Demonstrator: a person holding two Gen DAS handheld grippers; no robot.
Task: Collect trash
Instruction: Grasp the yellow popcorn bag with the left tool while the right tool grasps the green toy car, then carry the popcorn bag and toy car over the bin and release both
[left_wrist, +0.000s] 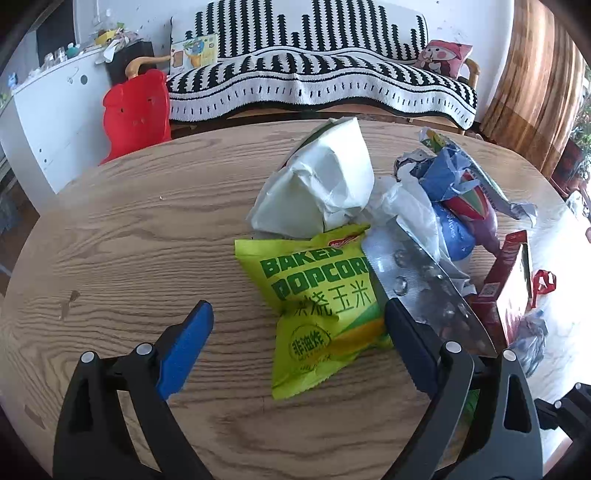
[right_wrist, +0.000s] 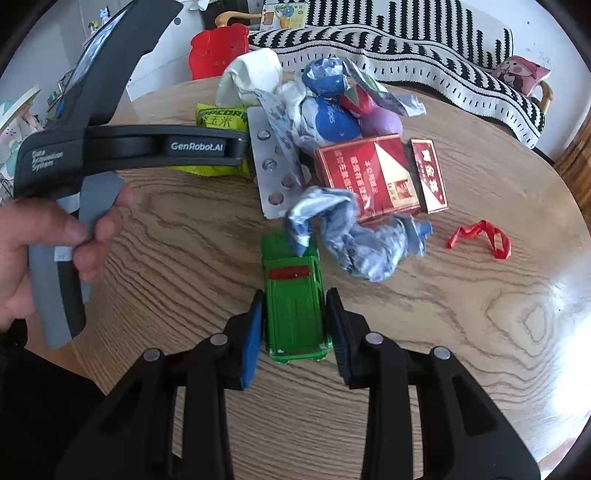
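Note:
A pile of trash lies on the round wooden table (left_wrist: 129, 236). A yellow-green popcorn bag (left_wrist: 317, 306) lies in front, with a silver pill blister (left_wrist: 424, 284) over its right side and crumpled white paper (left_wrist: 325, 184) behind. My left gripper (left_wrist: 299, 325) is open around the bag's lower part, its right finger against the blister. In the right wrist view my right gripper (right_wrist: 295, 321) is shut on a green toy car (right_wrist: 293, 295) that rests on the table. Beyond it lie crumpled blue-white wrap (right_wrist: 354, 236), a red cigarette box (right_wrist: 373, 177) and a red ribbon (right_wrist: 484, 236).
A blue wipes pack (right_wrist: 336, 118) and purple wrapper (right_wrist: 380, 122) sit at the back of the pile. A striped sofa (left_wrist: 314, 74), a red bag (left_wrist: 136, 110) and a white cabinet (left_wrist: 55, 110) stand beyond the table. A hand holds the left gripper's body (right_wrist: 110, 147) in the right wrist view.

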